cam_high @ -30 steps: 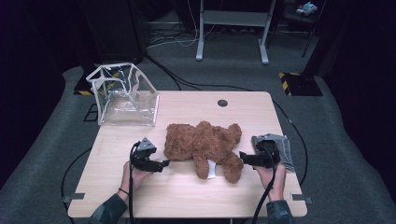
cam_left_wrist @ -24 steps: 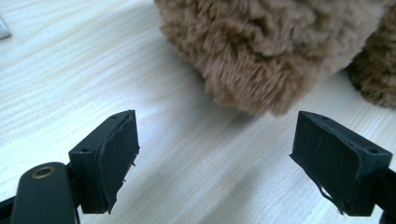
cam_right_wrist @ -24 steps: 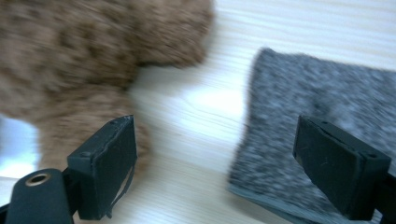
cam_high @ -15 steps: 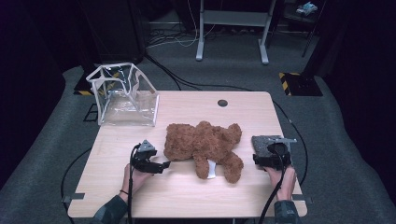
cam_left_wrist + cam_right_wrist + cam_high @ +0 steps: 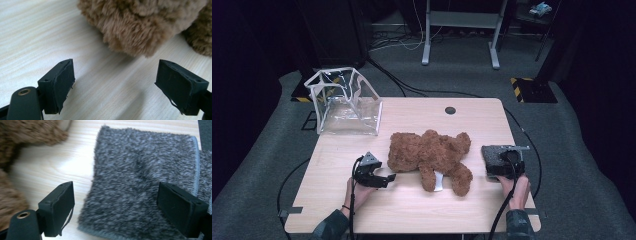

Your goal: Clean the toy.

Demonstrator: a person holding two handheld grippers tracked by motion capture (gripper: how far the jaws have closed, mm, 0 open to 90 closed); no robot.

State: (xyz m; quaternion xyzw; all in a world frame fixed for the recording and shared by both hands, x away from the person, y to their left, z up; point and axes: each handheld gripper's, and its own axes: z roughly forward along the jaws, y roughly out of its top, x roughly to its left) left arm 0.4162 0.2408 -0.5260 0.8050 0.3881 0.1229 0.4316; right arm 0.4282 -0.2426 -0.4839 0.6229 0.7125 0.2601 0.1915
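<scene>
A brown plush teddy bear (image 5: 432,155) lies flat in the middle of the light wooden table (image 5: 412,210). My left gripper (image 5: 384,178) rests on the table just left of the bear, its jaws pointing at it. The left gripper (image 5: 115,65) is open, with bare wood between the pads and the bear's fur (image 5: 140,25) a little ahead. A grey fuzzy cloth (image 5: 489,152) lies to the right of the bear. My right gripper (image 5: 504,156) hovers over this cloth. In the right gripper view the gripper (image 5: 115,186) is open, with the cloth (image 5: 145,182) spread under and between its jaws.
A clear plastic bag (image 5: 344,102) with white edging stands at the table's far left corner. A round cable hole (image 5: 450,110) sits near the far edge. A white tag (image 5: 438,181) shows between the bear's legs. Cables trail off the near edge.
My right gripper has moved to the right, away from the bear's leg, and now sits lower over the grey cloth. The left gripper and the bear have stayed put.
</scene>
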